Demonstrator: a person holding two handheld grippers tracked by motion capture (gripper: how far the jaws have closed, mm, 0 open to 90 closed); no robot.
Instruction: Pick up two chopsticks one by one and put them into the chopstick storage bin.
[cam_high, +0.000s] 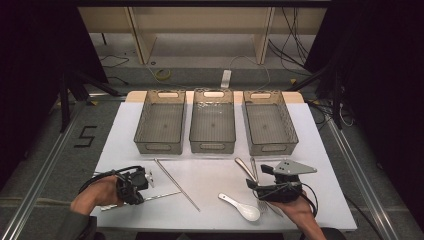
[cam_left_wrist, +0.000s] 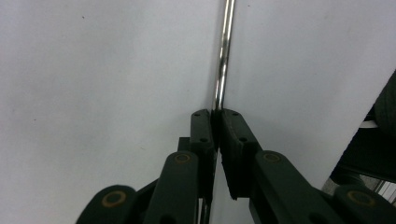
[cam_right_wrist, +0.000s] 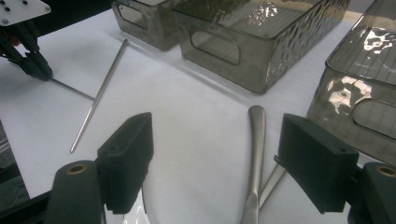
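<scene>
Now clamped: left gripper (cam_left_wrist: 217, 114) pinching a steel chopstick (cam_left_wrist: 223, 56) close to one end, pads together on the rod, no gap visible betw. them in left gripper view. Lying flat on white table sheet (cam_high: 210, 175), near left-front area, crossing or touching a second chopstick (cam_high: 176, 183) (cannot tell which from high view). Probably the grasp step of sorting cutlery into the three grey bins (cam_high: 212, 121) at the back.

To do it well: lift straight up first, slowly, w/ rod kept level, since a grip this near the end likely lets the long free part swing or pivot. Best kept clear of second chopstick on the way up, else likely dragged along. Thin, smooth, hard steel (slippery, judging by shine), so firm squeeze worth keeping, no loosening mid-carry.

Right gripper (cam_right_wrist: 215, 154): jaws wide apart, holding nothing, pads touching nothing. Hovering low over metal spoon handle (cam_right_wrist: 256, 140), w/ another metal handle (cam_right_wrist: 273, 179) just beside it (fork probably, tines not clear). White ceramic spoon (cam_high: 240, 205) near right hand, on the sheet, apart from the rods.
</scene>
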